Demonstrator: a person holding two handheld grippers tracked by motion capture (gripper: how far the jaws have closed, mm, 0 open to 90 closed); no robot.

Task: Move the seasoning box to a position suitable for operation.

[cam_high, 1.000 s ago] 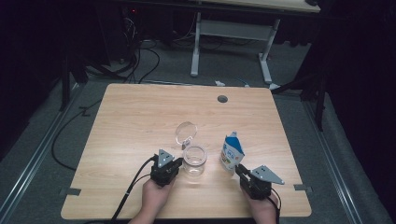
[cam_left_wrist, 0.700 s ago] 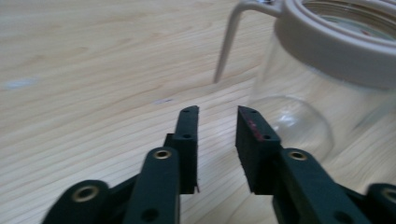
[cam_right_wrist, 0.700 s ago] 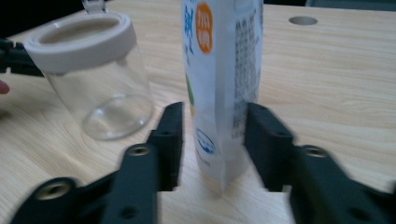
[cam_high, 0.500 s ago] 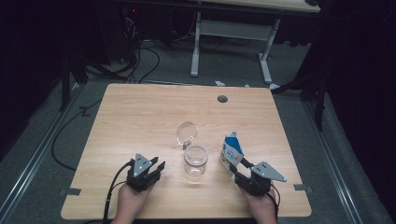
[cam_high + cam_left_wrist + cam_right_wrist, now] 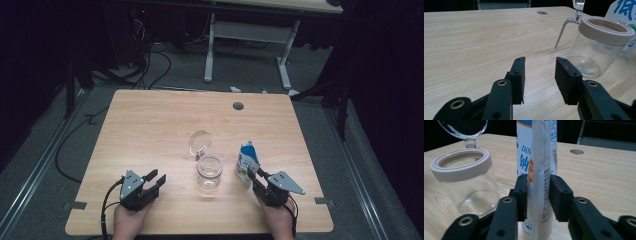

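Two pads of the right gripper [image 5: 537, 195] clamp the upright pouch [image 5: 537, 157], just closed on it.

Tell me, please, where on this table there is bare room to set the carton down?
The table is bare across its far half up to the round hole, and along the left side beyond the left gripper. It is crowded near the front, where the jar stands beside the carton in the right gripper.

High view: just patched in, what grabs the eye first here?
The clear jar with its hinged lid flipped open stands mid-table, near the front. Just right of it, the right gripper has been closing on an upright blue-and-white pouch. The left gripper sits open, apart from the jar.
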